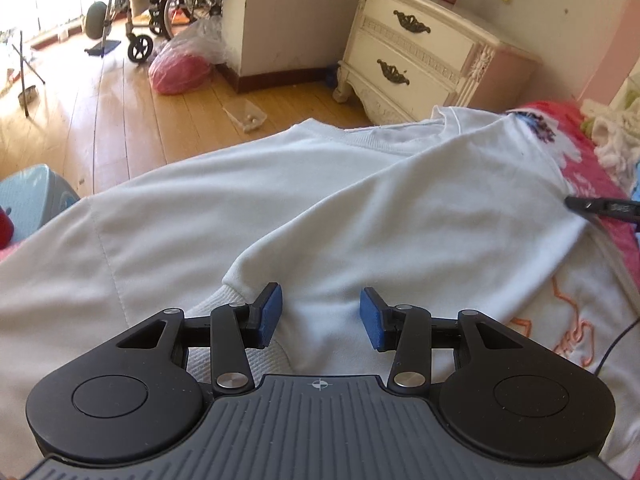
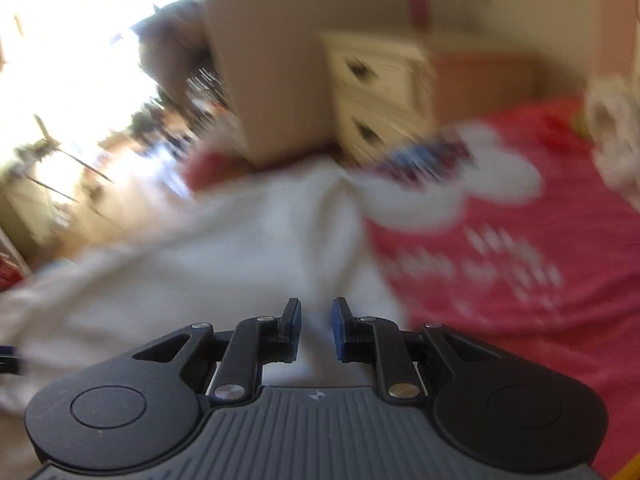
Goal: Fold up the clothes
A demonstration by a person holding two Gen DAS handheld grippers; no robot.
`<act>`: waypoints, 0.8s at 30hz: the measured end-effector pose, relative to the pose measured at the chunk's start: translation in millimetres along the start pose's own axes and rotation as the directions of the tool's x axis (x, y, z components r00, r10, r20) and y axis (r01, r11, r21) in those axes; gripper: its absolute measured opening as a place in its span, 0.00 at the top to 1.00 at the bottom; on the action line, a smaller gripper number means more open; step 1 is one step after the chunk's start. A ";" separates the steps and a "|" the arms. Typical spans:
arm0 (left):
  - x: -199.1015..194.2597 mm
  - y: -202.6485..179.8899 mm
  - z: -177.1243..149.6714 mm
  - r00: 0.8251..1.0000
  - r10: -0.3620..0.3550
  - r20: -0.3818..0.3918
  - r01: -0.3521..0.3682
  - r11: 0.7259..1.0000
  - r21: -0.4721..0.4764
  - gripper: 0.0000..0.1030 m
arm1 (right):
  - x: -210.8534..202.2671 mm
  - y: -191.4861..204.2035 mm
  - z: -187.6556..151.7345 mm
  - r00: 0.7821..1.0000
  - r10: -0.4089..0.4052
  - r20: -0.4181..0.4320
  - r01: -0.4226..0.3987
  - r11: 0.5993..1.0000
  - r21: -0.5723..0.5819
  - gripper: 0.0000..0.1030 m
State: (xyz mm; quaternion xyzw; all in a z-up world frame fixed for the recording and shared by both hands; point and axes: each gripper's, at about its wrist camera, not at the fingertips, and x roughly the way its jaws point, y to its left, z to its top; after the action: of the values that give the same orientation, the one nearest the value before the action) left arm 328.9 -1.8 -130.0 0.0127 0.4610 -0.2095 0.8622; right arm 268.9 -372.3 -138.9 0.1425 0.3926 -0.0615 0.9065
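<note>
Two blue pads (image 1: 270, 314) of the left hand-held gripper (image 1: 320, 316) stand wide apart, empty, just over a white sweatshirt (image 1: 240, 220) spread on the bed (image 1: 600, 184); a folded sleeve (image 1: 400, 208) lies ahead. The right hand-held gripper (image 2: 316, 328) is narrowly parted, empty, over the sweatshirt's blurred edge. Beyond stands a cream nightstand (image 1: 416, 48).

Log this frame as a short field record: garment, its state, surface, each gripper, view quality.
garment: white long-sleeved sweatshirt
state: spread flat, one sleeve folded across the body
surface: pink printed bedspread
left gripper: open, over the sleeve's ribbed cuff, gripping nothing
right gripper: open, narrow gap, at the sweatshirt's edge
view quality: left sharp, right motion-blurred
</note>
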 end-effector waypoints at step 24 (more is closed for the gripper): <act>1.5 -52.2 -29.5 0.991 0.131 -0.021 -0.125 0.977 0.170 0.37 | -16.3 89.7 -50.0 1.000 0.011 0.011 -0.007 0.961 -0.278 0.79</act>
State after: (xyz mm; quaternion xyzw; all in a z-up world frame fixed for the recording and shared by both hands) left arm 286.9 -43.6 -139.3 0.1184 0.4537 -0.1916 0.8622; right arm 243.1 -271.6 -140.8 0.0153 0.3911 -0.0026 0.9202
